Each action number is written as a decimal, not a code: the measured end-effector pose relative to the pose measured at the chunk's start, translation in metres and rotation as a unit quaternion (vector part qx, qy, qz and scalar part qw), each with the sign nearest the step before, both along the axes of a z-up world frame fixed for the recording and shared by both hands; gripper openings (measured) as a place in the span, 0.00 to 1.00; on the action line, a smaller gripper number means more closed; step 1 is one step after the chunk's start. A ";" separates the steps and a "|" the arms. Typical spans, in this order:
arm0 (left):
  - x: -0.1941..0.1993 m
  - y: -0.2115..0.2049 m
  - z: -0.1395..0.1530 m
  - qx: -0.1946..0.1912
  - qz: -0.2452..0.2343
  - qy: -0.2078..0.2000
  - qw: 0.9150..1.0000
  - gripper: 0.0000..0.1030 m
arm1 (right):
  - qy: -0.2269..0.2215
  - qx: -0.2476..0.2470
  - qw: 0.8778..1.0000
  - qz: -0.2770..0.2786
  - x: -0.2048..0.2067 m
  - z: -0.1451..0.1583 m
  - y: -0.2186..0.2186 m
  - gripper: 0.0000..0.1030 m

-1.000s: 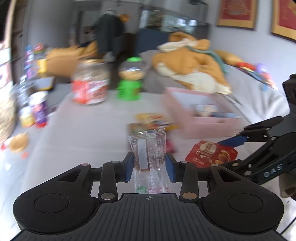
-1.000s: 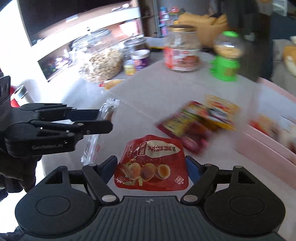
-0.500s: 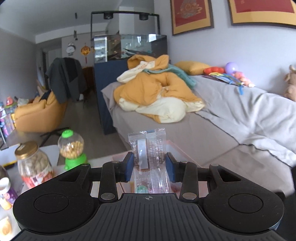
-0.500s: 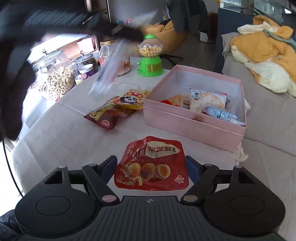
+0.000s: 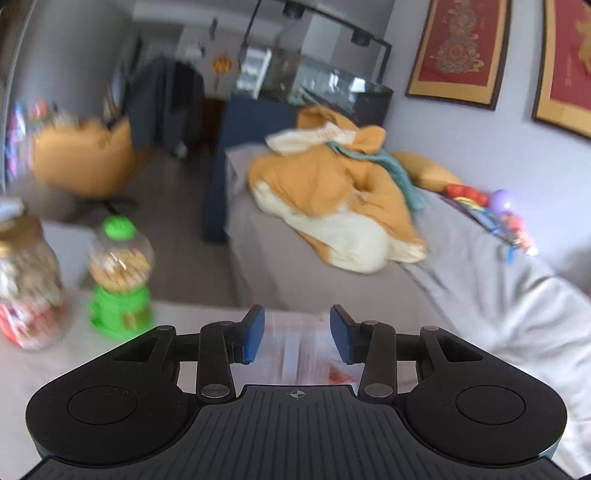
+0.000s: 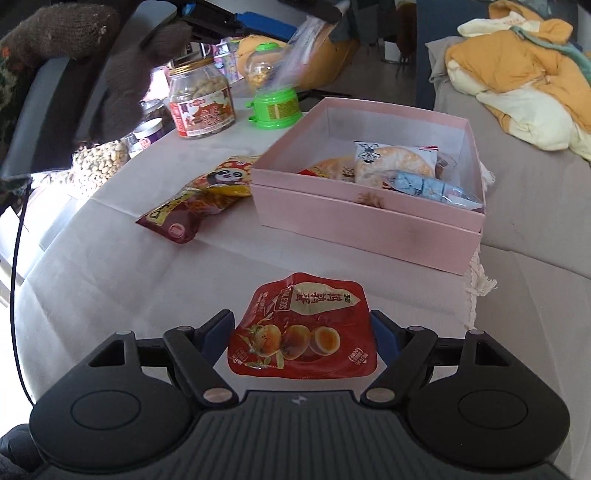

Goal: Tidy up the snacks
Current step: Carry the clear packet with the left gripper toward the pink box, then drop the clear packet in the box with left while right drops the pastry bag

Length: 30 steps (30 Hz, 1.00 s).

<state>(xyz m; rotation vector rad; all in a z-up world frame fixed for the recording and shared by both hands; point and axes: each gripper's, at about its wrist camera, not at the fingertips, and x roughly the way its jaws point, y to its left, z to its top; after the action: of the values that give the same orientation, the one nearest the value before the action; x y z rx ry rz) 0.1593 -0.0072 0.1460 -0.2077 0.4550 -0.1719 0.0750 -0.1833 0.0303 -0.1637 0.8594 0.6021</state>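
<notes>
Pale cloth [image 6: 122,280] covers the table where I work, with a grey sofa [image 6: 535,206] just beyond it. Nearest to me, my right tongs [image 6: 302,330] grip a red egg pouch [image 6: 301,332] by its two sides, its top edge pointing toward the box. Past it stands the pink box [image 6: 369,225], open, with a round cracker pack [image 6: 393,160] and a blue-grey packet [image 6: 428,186] among the snacks inside. Left of the box, two more bags lie on the cloth: a dark red one [image 6: 184,214] and a yellow panda one [image 6: 225,177], overlapping. Behind them sit a peanut jar [image 6: 201,103] and a green candy dispenser [image 6: 273,99], side by side.

Above the far side of the box, my left tongs [image 6: 280,22] hang in the air, held by my gloved hand [image 6: 122,66]. Their jaws are opening, and a clear packet [image 6: 295,55] shows as a blur just below them. From the left camera, the left tongs [image 5: 296,334] have their blue pads [image 5: 253,334] apart, and that clear packet [image 5: 295,350] is a streaked blur between and below them; the pads do not seem to press on it. Farther off, the dispenser [image 5: 120,277] and jar [image 5: 29,284] stand to the left. A heap of yellow bedding [image 5: 332,199] lies on the sofa [image 5: 498,295], and red framed pictures [image 5: 461,51] hang on the wall behind.
</notes>
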 end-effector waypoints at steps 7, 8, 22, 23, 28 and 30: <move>-0.011 0.017 0.006 -0.021 -0.020 -0.020 0.999 0.43 | 0.008 0.005 1.000 -0.008 0.003 0.000 -0.001 0.76; -0.012 0.019 0.008 -0.012 -0.014 -0.021 1.000 0.43 | 0.002 0.012 1.000 -0.009 0.003 0.005 -0.002 0.76; -0.007 0.059 -0.002 0.054 0.062 0.053 0.995 0.43 | -0.109 0.118 0.981 -0.109 0.105 0.157 -0.002 0.78; -0.007 0.062 -0.004 0.056 0.062 0.055 0.995 0.43 | -0.103 0.117 0.981 -0.118 0.112 0.157 -0.002 0.78; -0.004 0.075 -0.021 0.050 0.057 0.083 0.994 0.43 | -0.101 0.080 0.985 -0.116 0.114 0.141 0.009 0.79; 0.000 0.080 -0.032 0.037 0.044 0.109 0.992 0.43 | -0.094 0.062 0.987 -0.113 0.113 0.132 0.019 0.79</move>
<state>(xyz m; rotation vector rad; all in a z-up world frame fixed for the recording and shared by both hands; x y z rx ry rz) 0.1592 0.0730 0.1139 -0.1740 0.6671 -0.0455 0.1879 -0.1646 0.1625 -0.0085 0.6440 0.4182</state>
